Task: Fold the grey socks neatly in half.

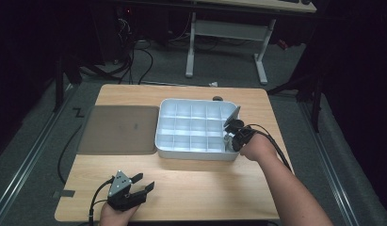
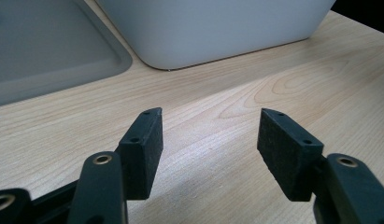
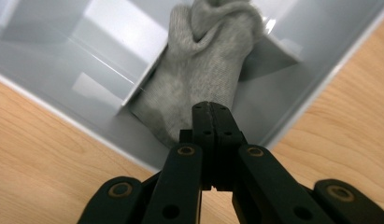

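While the wooden bench carries everything in reach, a flat grey tray lid is seen lying on its left part, touching the side of a white divided organiser tray set near the middle. Next in size, the left claw is held low over bare wood at the near edge, its jaws standing well apart with nothing between them. At the tray's near right corner the right claw is pointed down into a compartment, its jaws brought fully together; whether a fold of fabric is pinched at the tips cannot be told, since the tips lie right against the cloth. The smallest thing, a grey knitted sock, is bunched in that corner compartment and draped over a thin divider wall, as the right gripper view shows. It is judged to be light, soft and limp, so it will sag and fold when lifted and may snag on the divider. A firm pinch on a thick fold of the bunched fabric, rather than on a single loose edge, is judged the safest hold.
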Action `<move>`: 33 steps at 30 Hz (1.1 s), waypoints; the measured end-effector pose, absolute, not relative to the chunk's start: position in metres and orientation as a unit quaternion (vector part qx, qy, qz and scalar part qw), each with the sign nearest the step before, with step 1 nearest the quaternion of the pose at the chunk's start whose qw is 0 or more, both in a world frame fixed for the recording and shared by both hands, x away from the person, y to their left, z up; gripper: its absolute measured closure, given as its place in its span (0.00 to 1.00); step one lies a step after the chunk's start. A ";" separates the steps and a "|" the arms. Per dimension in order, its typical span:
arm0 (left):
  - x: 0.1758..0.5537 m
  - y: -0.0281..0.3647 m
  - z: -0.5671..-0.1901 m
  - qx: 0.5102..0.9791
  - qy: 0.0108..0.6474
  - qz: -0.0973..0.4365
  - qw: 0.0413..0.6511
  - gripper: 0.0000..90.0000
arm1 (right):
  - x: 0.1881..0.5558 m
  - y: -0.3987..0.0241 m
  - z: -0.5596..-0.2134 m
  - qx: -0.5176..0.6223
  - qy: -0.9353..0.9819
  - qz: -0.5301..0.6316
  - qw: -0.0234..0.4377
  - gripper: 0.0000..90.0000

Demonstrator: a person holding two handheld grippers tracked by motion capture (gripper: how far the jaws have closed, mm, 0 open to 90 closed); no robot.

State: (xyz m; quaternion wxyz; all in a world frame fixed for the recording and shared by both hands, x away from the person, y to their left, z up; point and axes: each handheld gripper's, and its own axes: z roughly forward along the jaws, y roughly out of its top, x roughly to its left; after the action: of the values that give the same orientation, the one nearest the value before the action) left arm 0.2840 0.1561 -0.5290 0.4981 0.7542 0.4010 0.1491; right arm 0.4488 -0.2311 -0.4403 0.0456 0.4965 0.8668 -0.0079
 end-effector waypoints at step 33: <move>0.284 0.157 -0.530 0.756 0.403 0.149 0.494 0.46 | 0.475 -0.215 -0.443 0.494 0.866 -0.001 0.073 1.00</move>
State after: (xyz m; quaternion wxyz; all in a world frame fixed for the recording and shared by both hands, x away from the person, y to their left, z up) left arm 0.2844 0.1569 -0.5304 0.4942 0.7558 0.4029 0.1490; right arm 0.4754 -0.2145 -0.4433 0.0731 0.4940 0.8664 -0.0006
